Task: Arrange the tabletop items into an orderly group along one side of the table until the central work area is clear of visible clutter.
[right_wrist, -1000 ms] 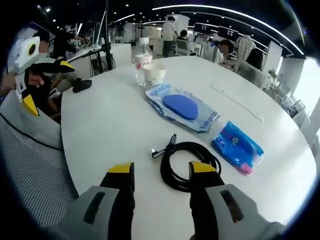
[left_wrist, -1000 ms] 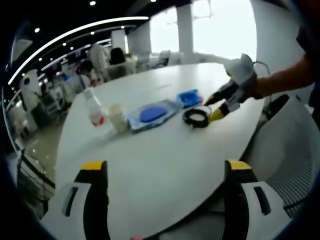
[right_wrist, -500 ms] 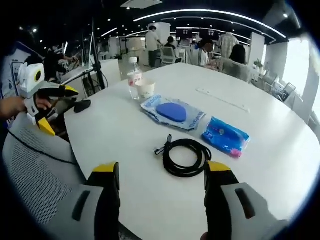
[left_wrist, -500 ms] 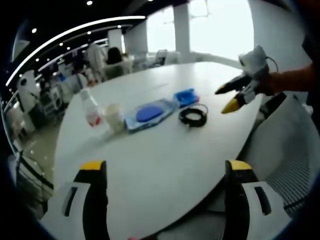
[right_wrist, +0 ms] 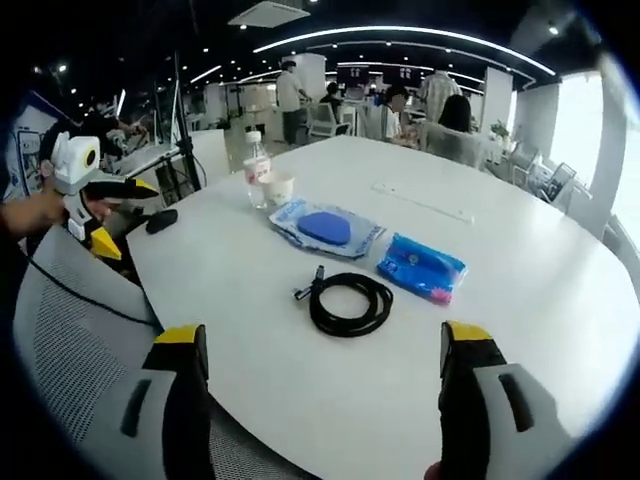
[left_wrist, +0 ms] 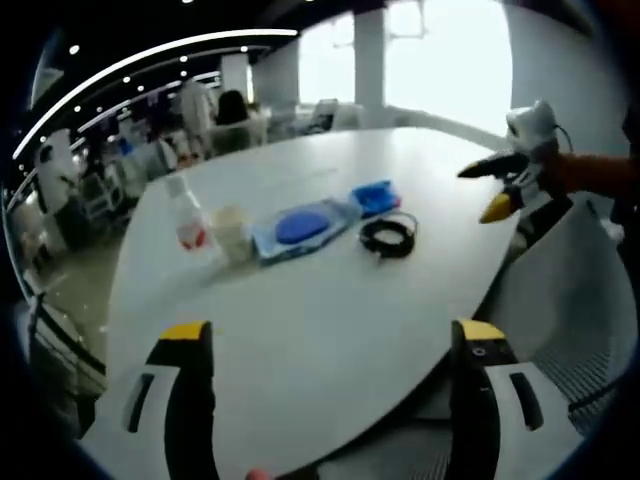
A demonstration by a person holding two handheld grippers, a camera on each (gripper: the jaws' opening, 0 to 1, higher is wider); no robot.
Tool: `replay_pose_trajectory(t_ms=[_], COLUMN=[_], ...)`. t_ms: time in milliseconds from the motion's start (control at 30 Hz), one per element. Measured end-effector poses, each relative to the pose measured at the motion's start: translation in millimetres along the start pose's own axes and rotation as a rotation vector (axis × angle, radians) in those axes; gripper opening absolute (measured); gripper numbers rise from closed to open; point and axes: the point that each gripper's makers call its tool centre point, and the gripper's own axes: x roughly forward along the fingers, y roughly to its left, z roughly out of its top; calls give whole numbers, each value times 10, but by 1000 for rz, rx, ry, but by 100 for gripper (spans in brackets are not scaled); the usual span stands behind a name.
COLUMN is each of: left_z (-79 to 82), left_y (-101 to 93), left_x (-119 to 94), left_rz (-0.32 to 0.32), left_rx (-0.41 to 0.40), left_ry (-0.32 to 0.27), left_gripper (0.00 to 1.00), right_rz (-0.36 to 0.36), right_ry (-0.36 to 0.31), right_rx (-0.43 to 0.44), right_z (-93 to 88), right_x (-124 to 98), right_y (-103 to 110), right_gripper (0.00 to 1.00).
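On the round white table lie a coiled black cable, a blue wipes pack and a clear bag with a blue disc inside. A paper cup and a water bottle with a red label stand together beyond them. My left gripper is open and empty at the near table edge. My right gripper is open and empty, held back from the cable. The right gripper also shows at the left gripper view's right edge, and the left gripper at the other view's left.
A black mouse-like object lies near the table's left rim. Grey mesh chair backs stand beside the table. A long thin strip lies on the far side. People sit at desks in the background.
My right gripper has pulled back from the cable and its jaws have spread wider. The cable stays on the table. The left gripper holds about the same place.
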Motion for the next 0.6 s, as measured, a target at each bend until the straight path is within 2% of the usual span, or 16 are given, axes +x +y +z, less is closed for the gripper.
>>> replay_pose_trajectory(t_ms=[100,200,433,600], left_z=[74,137,184,158], left_y=[9,16,27,72], left_x=[-23,-39,-77,-133], left_rz=[-7,-11,-16,-4], left_rx=[9,23,55,39], left_ry=[-7,-16,-21,-22], left_gripper=[100,100,100,100], right_rz=[-12,-15,-44,-55], right_ry=[-49,-61,-59,-56], right_rx=[30,40,49,46], right_z=[30,38,-1,-10], right_x=[-84,-145,-220,-246], right_y=[-12,-15,-66,-90], right_gripper=[100,100,100,100])
